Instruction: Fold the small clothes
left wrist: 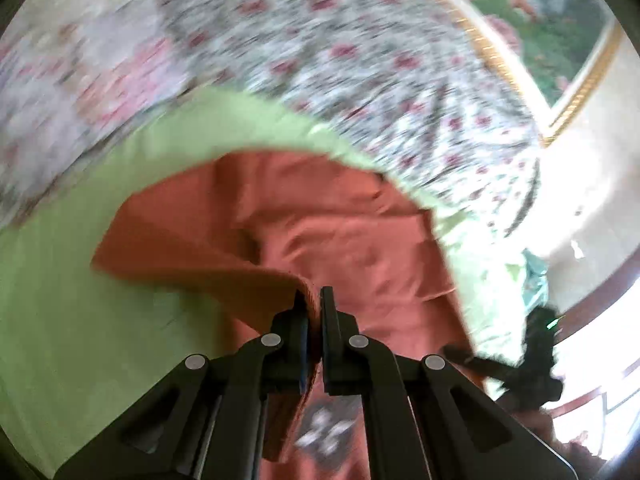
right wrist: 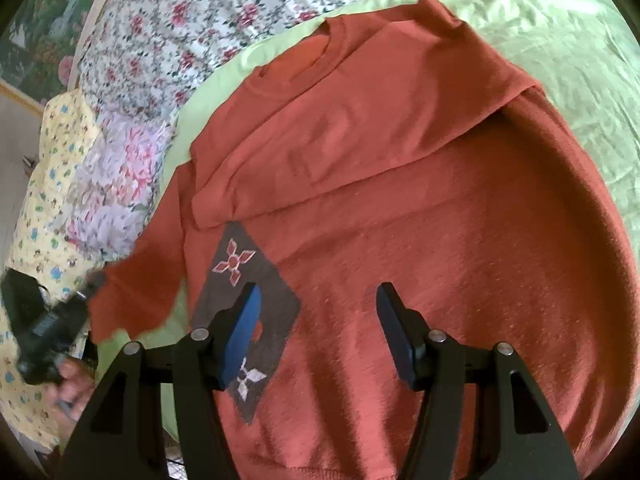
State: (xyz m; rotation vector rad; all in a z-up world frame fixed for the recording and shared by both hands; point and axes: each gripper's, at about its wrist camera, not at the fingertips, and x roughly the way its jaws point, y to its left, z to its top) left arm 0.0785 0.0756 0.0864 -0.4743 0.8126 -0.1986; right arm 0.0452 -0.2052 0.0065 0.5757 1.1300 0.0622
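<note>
a: item one, the rust-red sweater point(right wrist: 400, 208). it lies spread on the green sheet point(right wrist: 560, 60), directly under and ahead of my right gripper point(right wrist: 318, 336). one sleeve is already folded across the chest, and the dark diamond patch point(right wrist: 256, 304) sits just under that tool's left finger.

b: item two, the grip?

a: my left gripper point(left wrist: 314, 320) is clamped on an edge of the sweater, likely the other sleeve, with a ridge of cloth pinched between the pads and draping away to the tool's left. my right gripper has its jaws apart, over the body of the sweater, holding nothing. whether its fingertips touch the knit, i cannot tell.

b: item three, risks?

a: first, the pinch looks thin, right at the hem. if i swing fast the cloth may slide out and drop in a heap. second, nothing pins the body. i judge that pulling the held edge across could drag the whole sweater over the slick sheet and undo the folded sleeve. third, the left view is badly blurred, so i may misjudge where the fold should land.

b: item four, surroundings?

a: beyond the sheet, ahead of both tools, a floral bedspread point(right wrist: 192, 20). a yellow printed cloth point(right wrist: 52, 184) lies off to the right tool's left, near the hand point(right wrist: 74, 384) carrying the other gripper. i could snag it.
</note>
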